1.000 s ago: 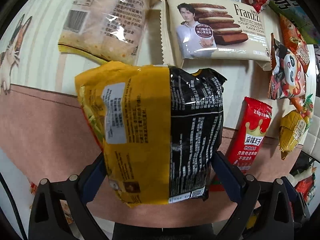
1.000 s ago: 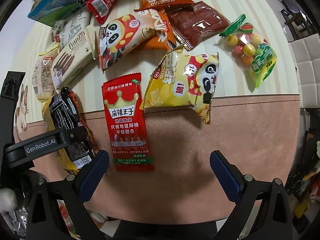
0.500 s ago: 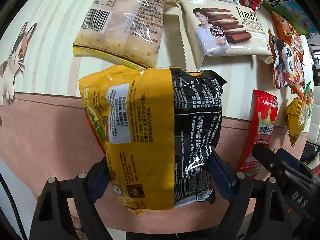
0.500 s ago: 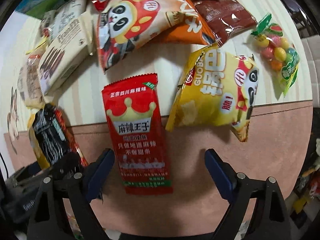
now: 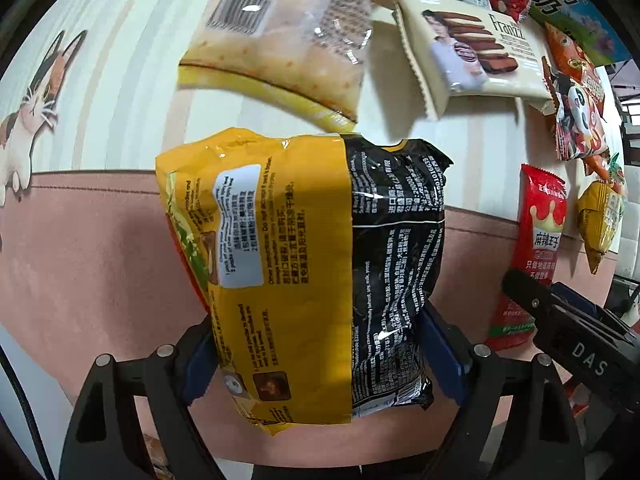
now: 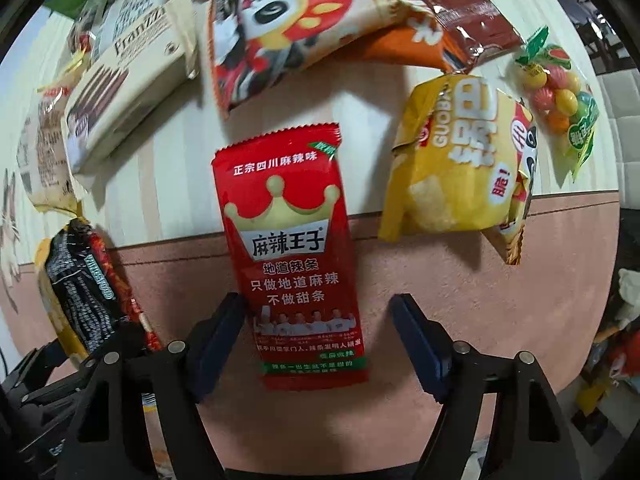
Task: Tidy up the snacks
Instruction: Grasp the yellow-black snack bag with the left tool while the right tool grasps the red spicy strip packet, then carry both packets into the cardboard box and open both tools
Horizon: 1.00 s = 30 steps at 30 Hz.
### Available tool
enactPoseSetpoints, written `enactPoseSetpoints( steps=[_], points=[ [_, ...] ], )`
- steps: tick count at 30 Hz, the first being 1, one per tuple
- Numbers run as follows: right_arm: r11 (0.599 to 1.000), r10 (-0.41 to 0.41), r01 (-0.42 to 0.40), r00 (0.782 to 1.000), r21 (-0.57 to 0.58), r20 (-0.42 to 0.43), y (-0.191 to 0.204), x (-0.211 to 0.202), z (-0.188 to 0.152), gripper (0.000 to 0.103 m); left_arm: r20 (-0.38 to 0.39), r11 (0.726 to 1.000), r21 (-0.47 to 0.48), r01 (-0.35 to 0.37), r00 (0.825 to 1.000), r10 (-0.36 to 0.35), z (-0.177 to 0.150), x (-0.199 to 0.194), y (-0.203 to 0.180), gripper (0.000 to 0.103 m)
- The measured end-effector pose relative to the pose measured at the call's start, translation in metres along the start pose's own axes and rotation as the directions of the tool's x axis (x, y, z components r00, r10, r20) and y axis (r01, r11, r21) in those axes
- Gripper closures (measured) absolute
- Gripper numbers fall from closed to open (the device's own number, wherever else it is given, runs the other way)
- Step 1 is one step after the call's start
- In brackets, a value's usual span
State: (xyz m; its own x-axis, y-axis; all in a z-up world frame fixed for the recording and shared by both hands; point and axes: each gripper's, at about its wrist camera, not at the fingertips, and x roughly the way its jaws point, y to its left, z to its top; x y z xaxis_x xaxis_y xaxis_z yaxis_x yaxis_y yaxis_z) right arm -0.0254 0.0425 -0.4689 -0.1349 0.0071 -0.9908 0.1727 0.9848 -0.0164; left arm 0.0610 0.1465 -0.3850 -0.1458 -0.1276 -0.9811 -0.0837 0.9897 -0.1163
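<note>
The left gripper (image 5: pixel 320 356) clamps the yellow-and-black noodle packet (image 5: pixel 308 272) between its blue pads, above the pink mat (image 5: pixel 88 248). The right gripper (image 6: pixel 320 344) stands wide, straddling the lower end of the red spicy-strip packet (image 6: pixel 296 256), which lies flat just right of the noodle packet.

You are in a home: the table (image 5: pixel 100 80) wears a striped cloth with a cartoon cat (image 5: pixel 28 100), a padded chair (image 6: pixel 624 100) stands beside it, and household clutter (image 6: pixel 616 344) sits beyond.
</note>
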Motion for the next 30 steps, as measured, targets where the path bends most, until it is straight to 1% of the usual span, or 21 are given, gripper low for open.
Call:
enactPoseSetpoints(
  steps=[3,4,5,7,11,13,15,18,19,20,23,25,26,27,28,30],
  points=[
    [1.0,-0.007,0.007,1.0,-0.005,0.014,0.009,0.002,-0.005,0.028,0.0,1.0,0.008,-0.009,1.0,0.009,-0.008,-0.001,0.018,0.014],
    [1.0,-0.008,0.009,1.0,-0.01,0.021,0.018,0.002,-0.007,0.033,0.0,1.0,0.007,-0.013,1.0,0.013,-0.011,0.0,0.022,0.015],
    [1.0,-0.01,0.011,1.0,-0.018,0.027,0.023,-0.001,-0.009,0.04,0.0,1.0,0.005,-0.015,1.0,0.015,-0.014,-0.002,0.026,0.015],
    [0.999,-0.017,0.018,0.999,-0.037,0.032,0.03,-0.005,-0.012,0.047,0.004,1.0,-0.002,-0.021,1.0,0.021,-0.02,-0.002,0.033,0.015],
    [0.998,-0.013,0.015,1.0,-0.054,0.027,0.038,-0.005,-0.017,0.052,0.011,0.999,-0.004,-0.041,0.999,0.041,-0.022,-0.003,0.032,0.016],
    [0.998,-0.006,0.008,1.0,-0.068,0.026,0.037,-0.011,-0.016,0.054,0.01,0.999,-0.01,-0.042,0.999,0.042,-0.024,-0.004,0.036,0.017],
    [0.997,0.007,-0.005,1.0,-0.075,0.02,0.036,-0.02,-0.018,0.055,0.009,0.999,-0.013,-0.045,0.999,0.046,-0.02,-0.004,0.031,0.017],
    [0.996,0.033,-0.032,0.999,-0.079,0.01,0.028,-0.018,-0.019,0.056,0.014,0.998,-0.017,-0.066,0.998,0.067,-0.015,-0.002,0.028,0.017],
    [0.996,0.044,-0.043,0.999,-0.079,0.009,0.026,-0.02,-0.021,0.056,0.019,0.997,-0.017,-0.072,0.997,0.073,-0.018,-0.003,0.031,0.017],
    [0.995,0.053,-0.053,0.999,-0.079,0.007,0.02,-0.023,-0.017,0.056,0.019,0.997,-0.017,-0.074,0.997,0.075,-0.017,-0.003,0.027,0.018],
    [0.994,0.084,-0.083,0.996,-0.078,0.007,0.011,-0.031,-0.021,0.056,0.016,0.998,-0.014,-0.069,0.997,0.069,-0.022,-0.002,0.03,0.018],
    [0.992,0.101,-0.1,0.995,-0.081,0.01,0.007,-0.041,-0.022,0.056,0.023,0.997,-0.008,-0.072,0.997,0.072,-0.016,-0.003,0.027,0.018],
    [0.99,0.113,-0.111,0.994,-0.081,0.013,0.004,-0.045,-0.024,0.056,0.029,0.997,-0.003,-0.071,0.997,0.071,-0.02,-0.006,0.031,0.018],
    [0.989,0.122,-0.12,0.992,-0.084,0.017,0.001,-0.053,-0.021,0.057,0.034,0.998,-0.001,-0.07,0.997,0.07,-0.014,-0.007,0.023,0.018],
    [0.988,0.131,-0.128,0.991,-0.085,0.022,-0.002,-0.056,-0.02,0.057,0.041,0.998,0.001,-0.067,0.997,0.067,-0.016,-0.011,0.024,0.018],
    [0.985,0.158,-0.155,0.987,-0.081,0.032,-0.016,-0.063,-0.018,0.057,0.061,0.998,0.004,-0.061,0.996,0.06,-0.02,-0.019,0.033,0.018]
  ],
)
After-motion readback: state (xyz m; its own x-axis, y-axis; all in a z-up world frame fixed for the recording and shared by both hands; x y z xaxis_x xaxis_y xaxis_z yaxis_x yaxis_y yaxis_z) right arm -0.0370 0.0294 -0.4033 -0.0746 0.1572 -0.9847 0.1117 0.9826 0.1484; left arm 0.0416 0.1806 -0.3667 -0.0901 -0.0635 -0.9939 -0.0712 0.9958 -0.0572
